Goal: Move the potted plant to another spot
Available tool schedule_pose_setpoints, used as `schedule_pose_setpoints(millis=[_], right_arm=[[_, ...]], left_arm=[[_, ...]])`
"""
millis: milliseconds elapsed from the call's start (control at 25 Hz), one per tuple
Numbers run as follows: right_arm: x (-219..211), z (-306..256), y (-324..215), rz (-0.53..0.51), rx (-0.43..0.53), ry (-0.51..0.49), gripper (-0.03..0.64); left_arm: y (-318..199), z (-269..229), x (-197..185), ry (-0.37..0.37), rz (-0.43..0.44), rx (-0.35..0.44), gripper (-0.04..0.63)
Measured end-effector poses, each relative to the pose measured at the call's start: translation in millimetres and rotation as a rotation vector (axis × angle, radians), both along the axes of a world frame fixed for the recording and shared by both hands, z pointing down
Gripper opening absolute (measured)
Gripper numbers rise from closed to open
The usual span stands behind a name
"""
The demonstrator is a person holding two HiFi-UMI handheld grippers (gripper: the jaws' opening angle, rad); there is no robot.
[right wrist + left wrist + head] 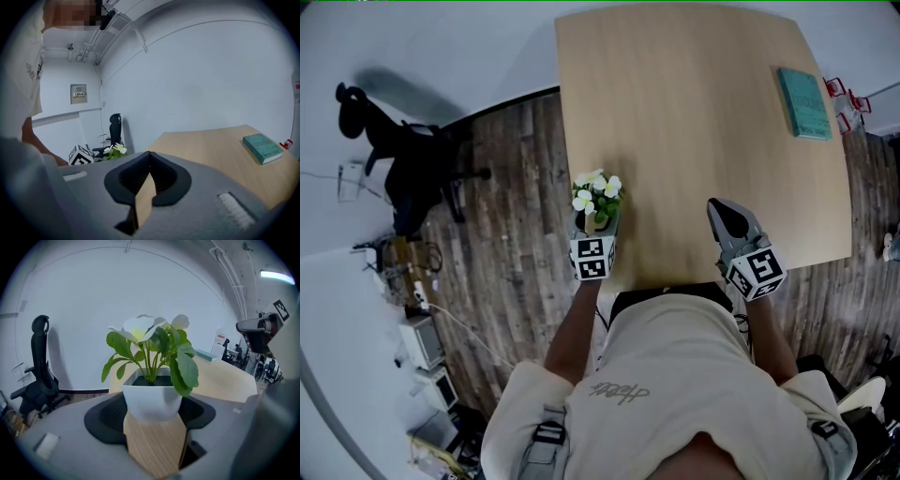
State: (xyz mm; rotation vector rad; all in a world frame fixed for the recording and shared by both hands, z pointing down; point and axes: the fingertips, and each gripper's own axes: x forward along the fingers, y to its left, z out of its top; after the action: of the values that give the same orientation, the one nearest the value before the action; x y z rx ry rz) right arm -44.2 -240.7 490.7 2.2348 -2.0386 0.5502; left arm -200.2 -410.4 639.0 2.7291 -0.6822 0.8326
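A potted plant point(597, 199) with white flowers and green leaves in a small white pot point(152, 399) is over the table's front left corner. My left gripper point(594, 230) is shut on it, with the black pads against both sides of the pot. In the left gripper view the table's wood shows under the pot. My right gripper point(724, 214) hovers over the table's front edge to the right of the plant, shut with nothing in it; its tips meet point(150, 154). The right gripper view shows the plant point(115, 151) off to its left.
The light wooden table point(694, 122) stretches away from me, with a teal book point(804, 103) near its far right edge point(262, 147). A black office chair point(398, 159) stands on the wood floor to the left. Boxes and cables lie at the lower left.
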Motion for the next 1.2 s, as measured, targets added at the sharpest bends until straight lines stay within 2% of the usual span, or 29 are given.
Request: schedule_pose_setpoints(millis=[120, 280, 600, 800, 920, 1200], right_arm=[[-6.6, -3.0, 5.5, 0.008, 0.015, 0.013, 0.003], [-12.5, -3.8, 15.0, 0.031, 0.027, 0.014, 0.003], [-18.6, -8.5, 29.3, 0.063, 0.047, 0.044, 0.003], [-24.6, -5.8, 43.4, 0.054, 0.021, 0.063, 0.003], [-27.1, -5.7, 47.3, 0.048, 0.003, 0.082, 0.002], [-14.1, -9.2, 60.1, 0.056, -0.008, 0.106, 0.003]], left_arm=[[6.2, -12.6, -7.3, 0.020, 0.010, 0.006, 0.351], [10.6, -28.3, -18.2, 0.053, -0.002, -0.030, 0.351], [16.5, -63.3, -34.9, 0.087, 0.012, 0.000, 0.351], [33.8, -80.3, -30.9, 0.111, 0.043, 0.031, 0.351], [41.3, -82.2, -24.5, 0.138, 0.058, 0.018, 0.351], [61.6, -75.7, -5.0, 0.149, 0.084, -0.029, 0.351]])
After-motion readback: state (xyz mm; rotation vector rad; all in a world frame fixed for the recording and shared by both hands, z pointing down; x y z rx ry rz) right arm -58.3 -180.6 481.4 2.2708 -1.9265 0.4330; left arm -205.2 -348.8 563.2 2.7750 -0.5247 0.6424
